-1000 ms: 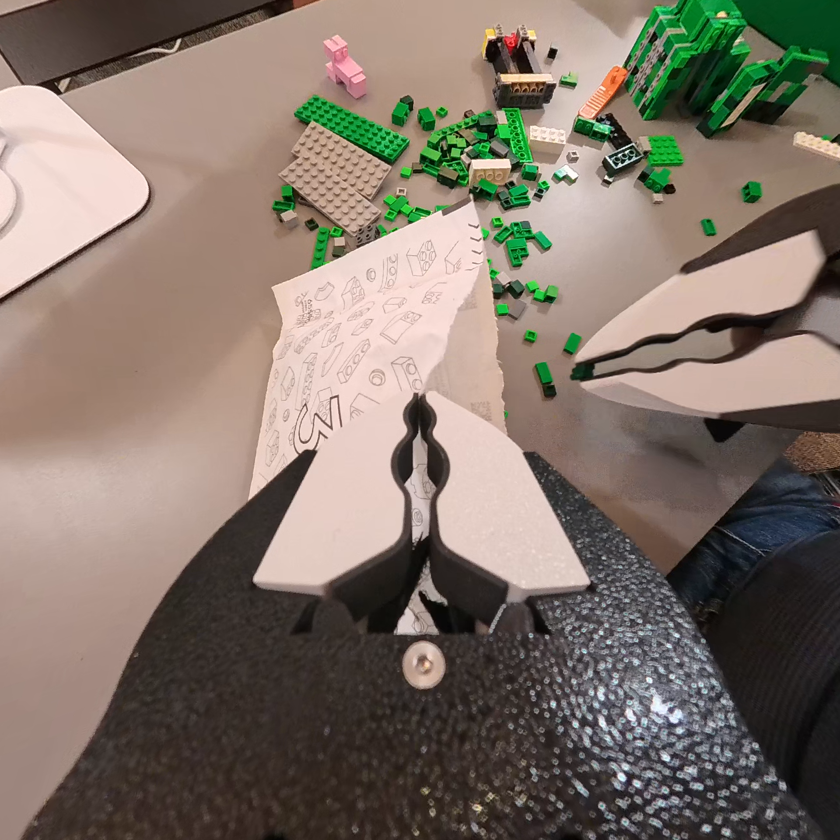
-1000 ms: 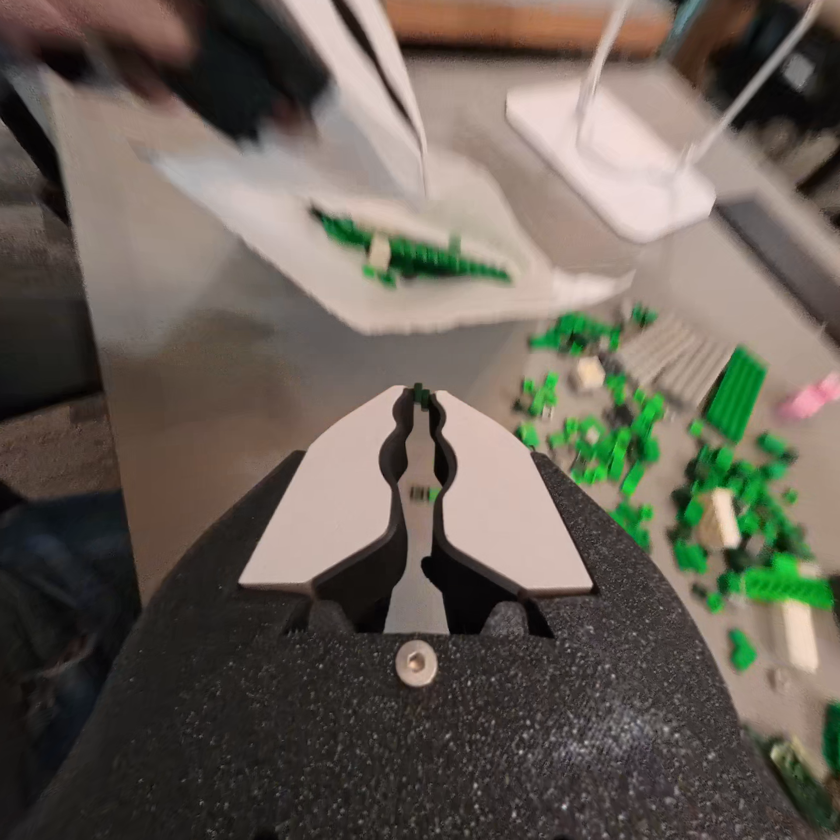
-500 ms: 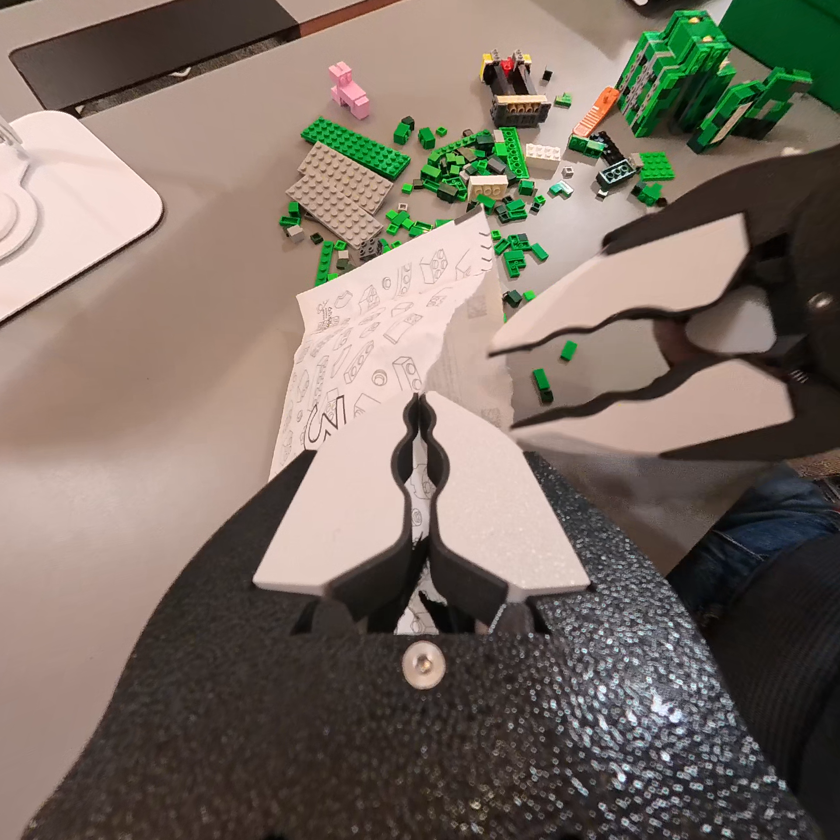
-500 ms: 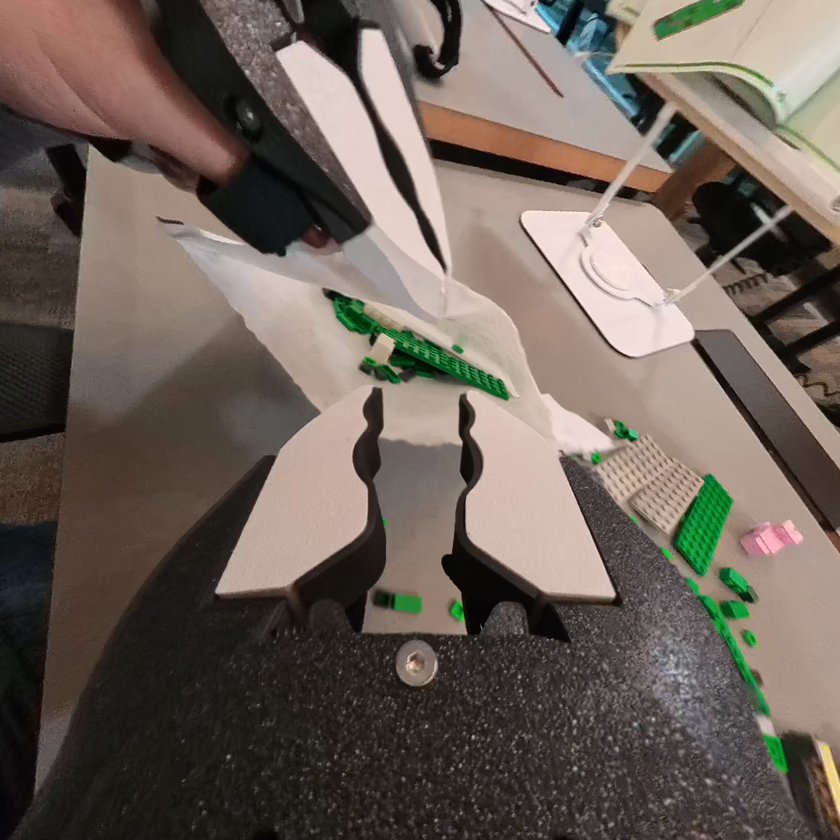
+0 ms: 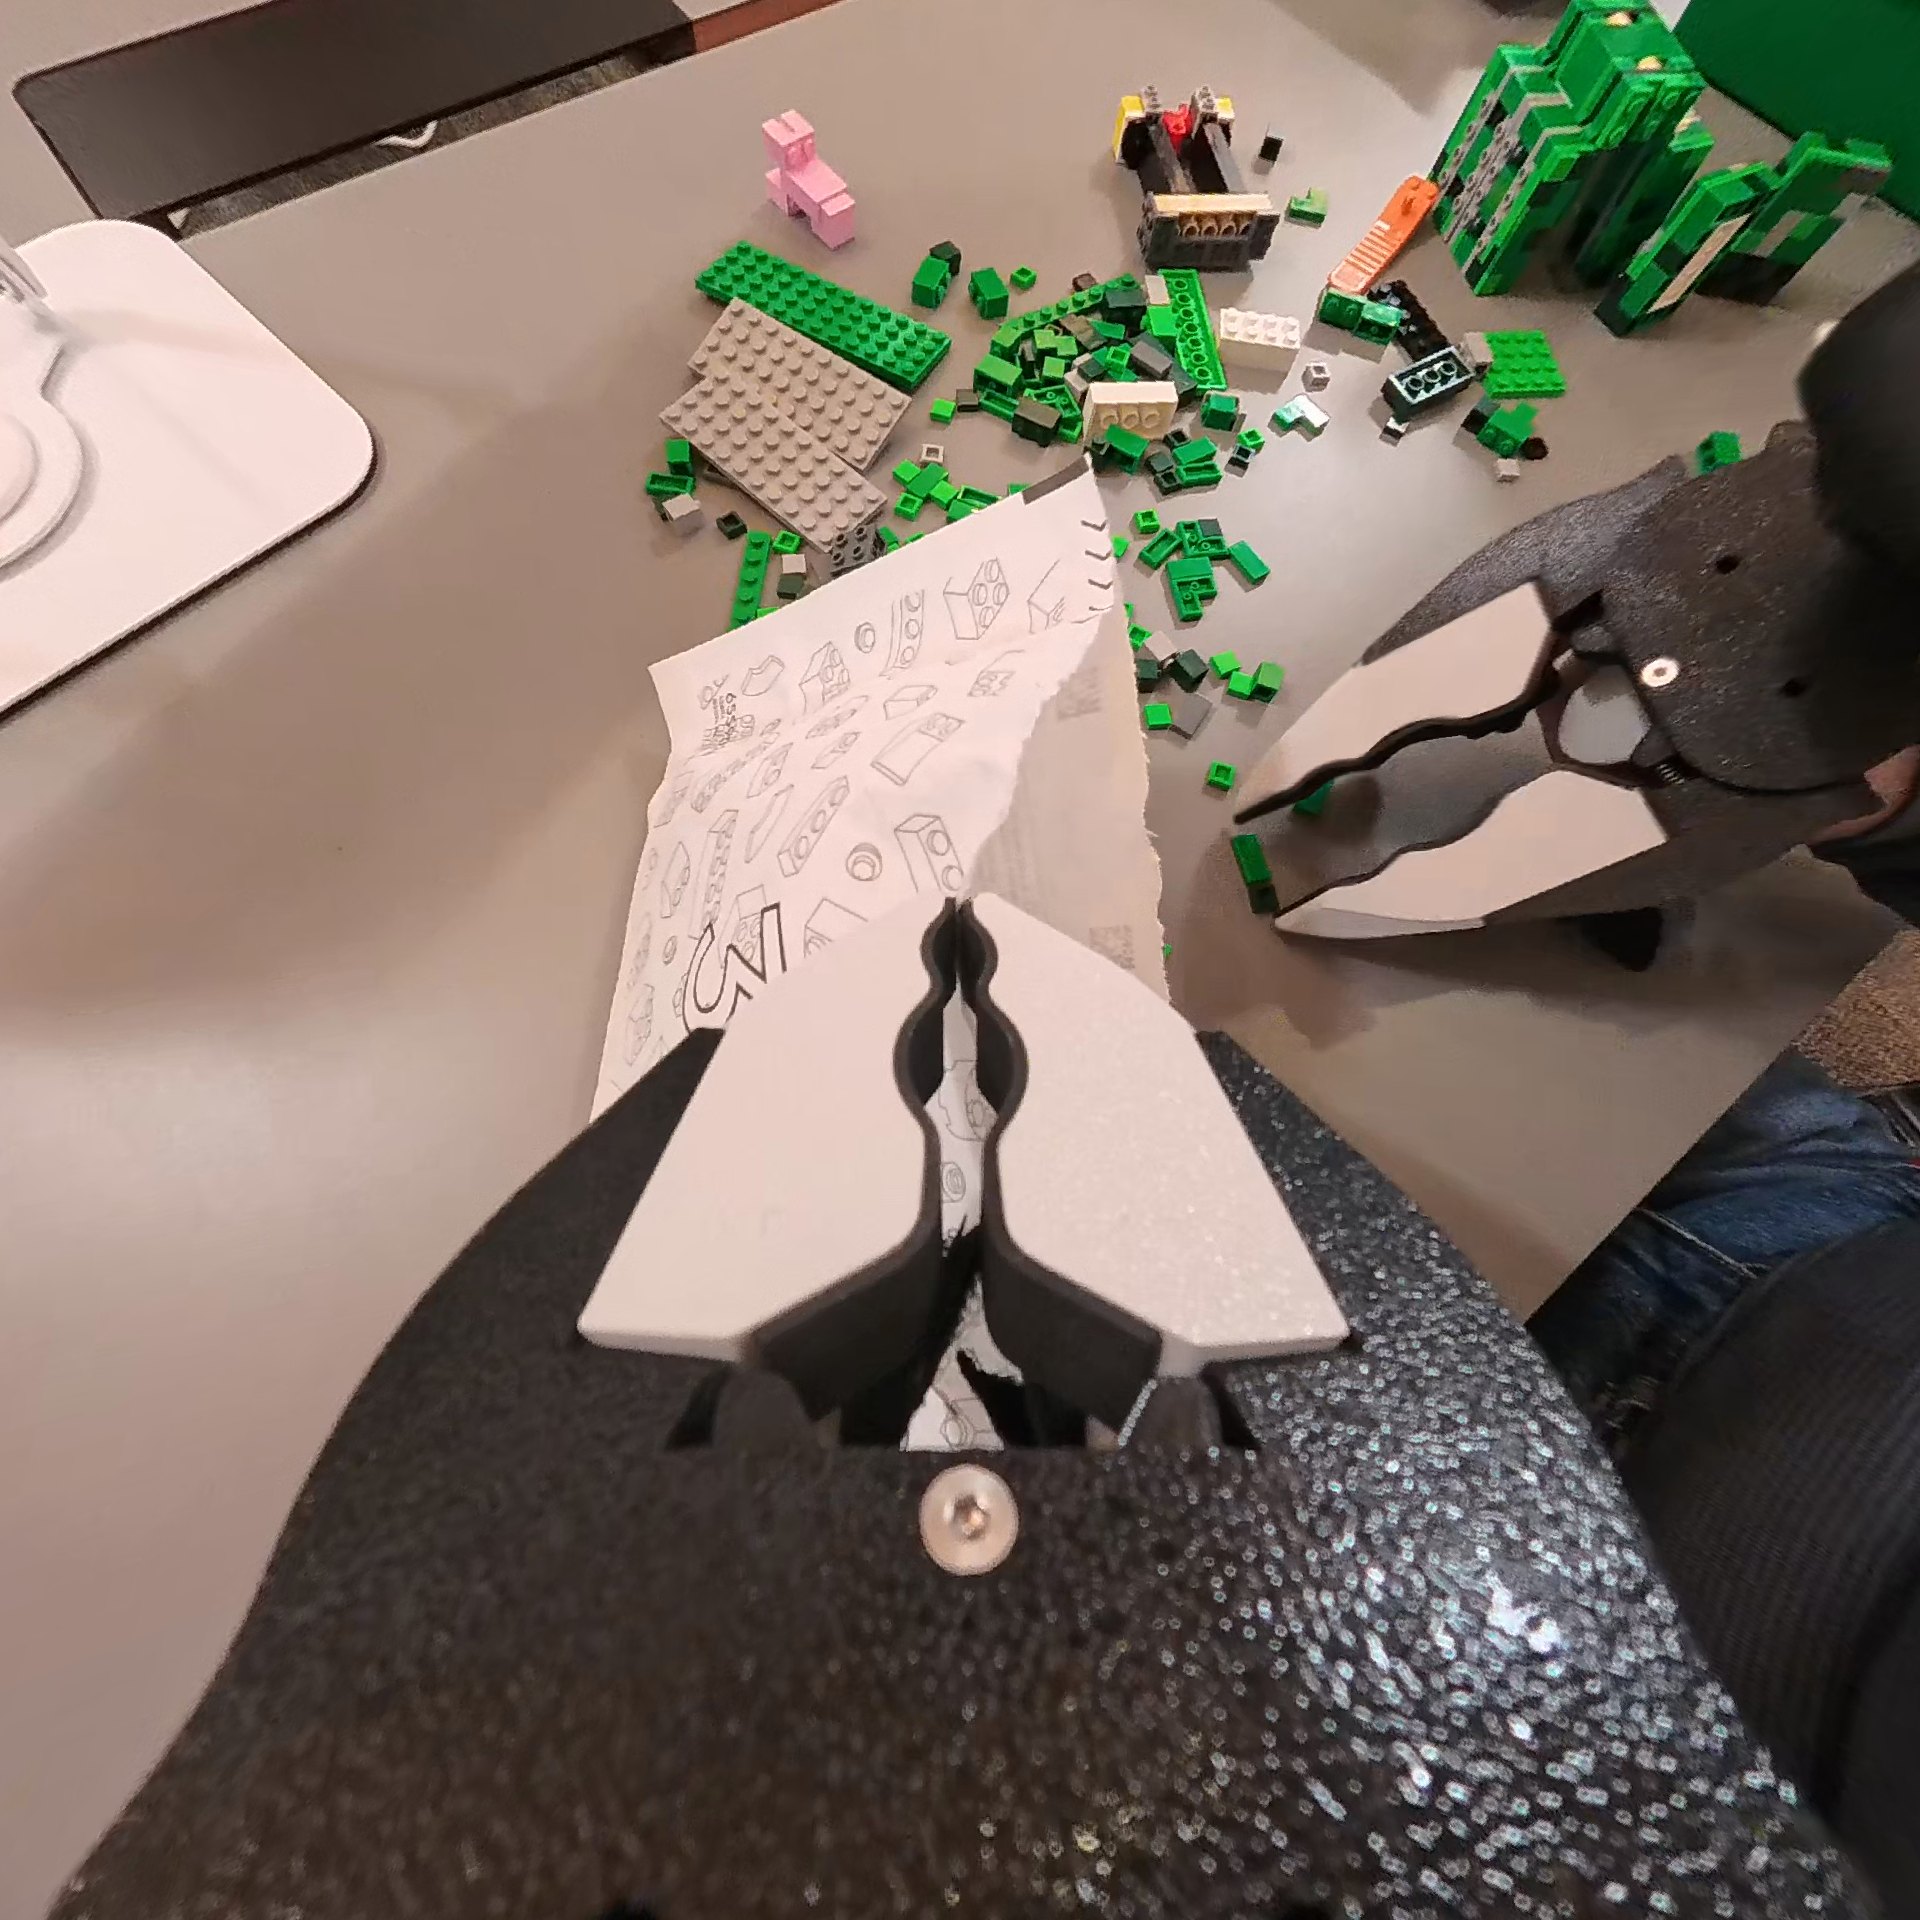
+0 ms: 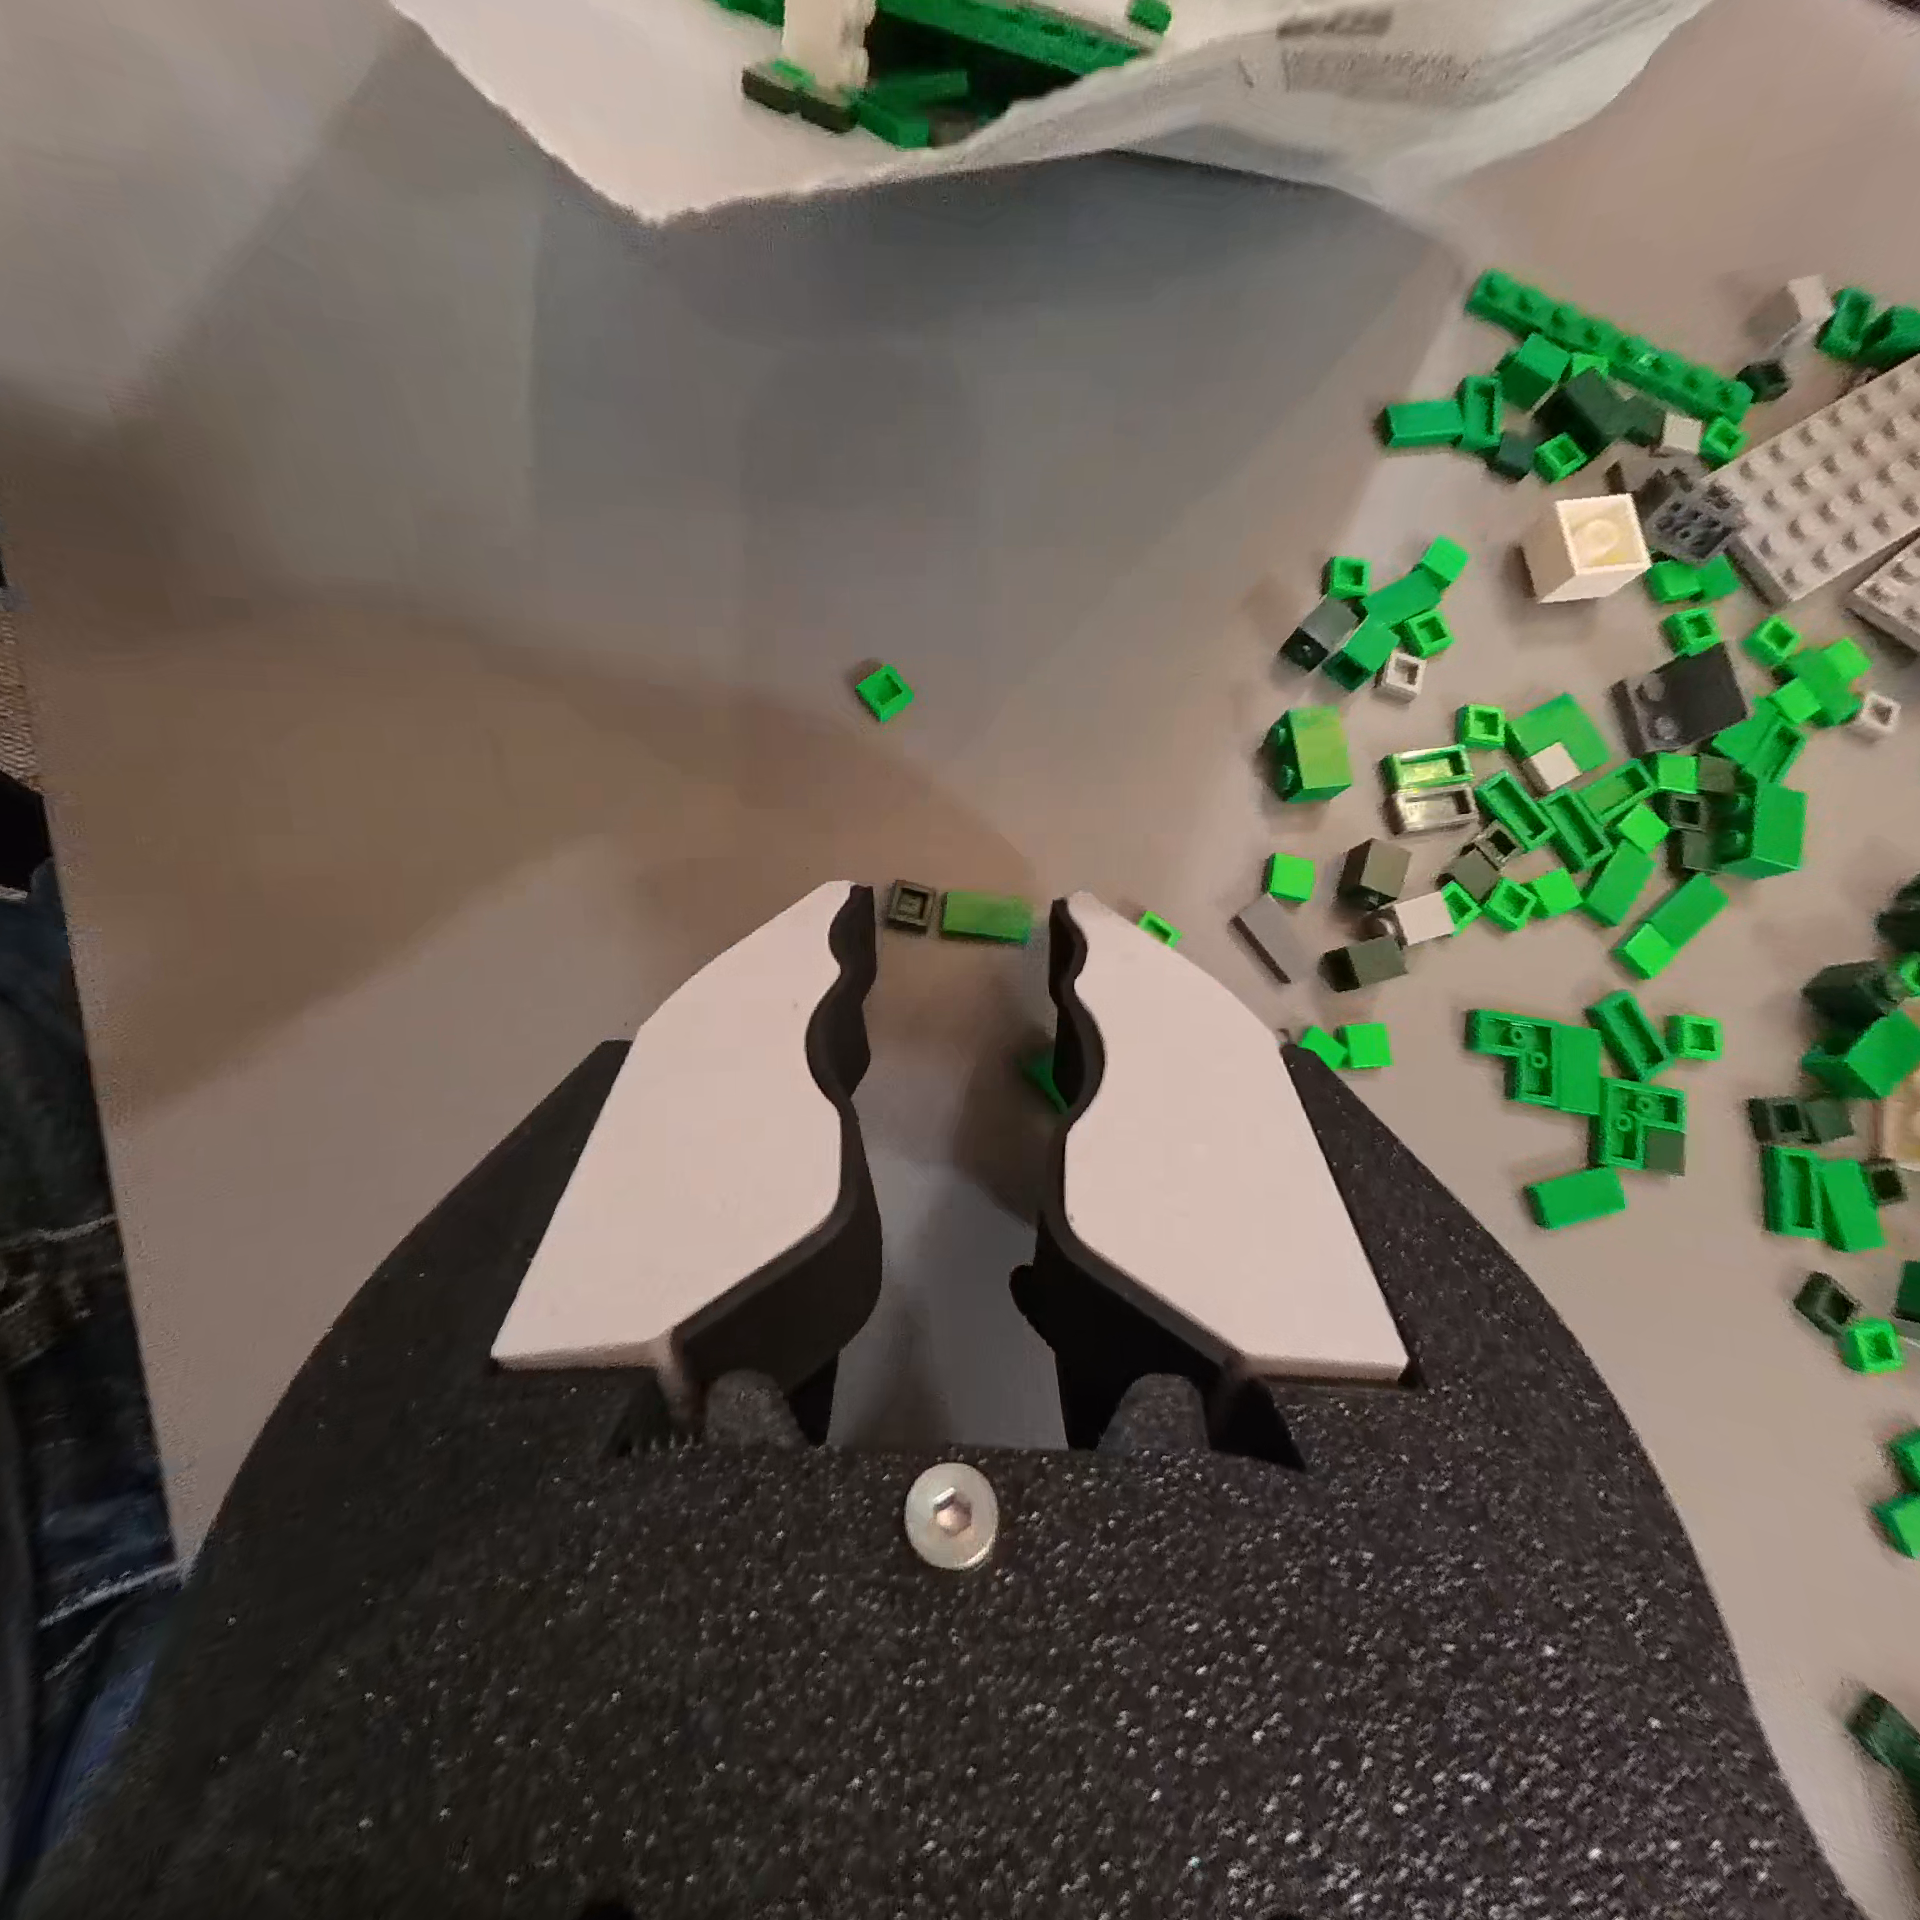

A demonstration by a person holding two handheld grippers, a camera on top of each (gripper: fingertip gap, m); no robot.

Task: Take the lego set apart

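My left gripper (image 5: 958, 909) is shut on the edge of a white paper bag (image 5: 831, 727) printed with brick drawings and holds its mouth up off the grey table. In the right wrist view the bag (image 6: 1143, 145) holds several green and white bricks (image 6: 914, 62). My right gripper (image 6: 961, 899) is open and low over the table. A light green tile (image 6: 985, 916) and a small dark piece (image 6: 912, 906) lie just past its fingertips. It also shows in the left wrist view (image 5: 1262, 864), right of the bag.
Loose green pieces (image 6: 1610, 831) spread to the right. Farther back lie grey plates (image 5: 779, 416), a green plate (image 5: 821, 312), a pink figure (image 5: 805, 182), a black build (image 5: 1195, 177), an orange tool (image 5: 1382, 234) and tall green builds (image 5: 1558, 135). A white stand base (image 5: 156, 416) sits left. A person's leg (image 5: 1714, 1195) is at the table's near edge. The left gripper's tips are roughly 15 cm from the right gripper's. From the right gripper's tips to the green plate (image 5: 821, 312) is close to 25 cm.
My right gripper, shut on a small green piece a second ago, opened at the bag's mouth, then swung back down to the loose pieces, open and empty. My left gripper kept hold of the bag.
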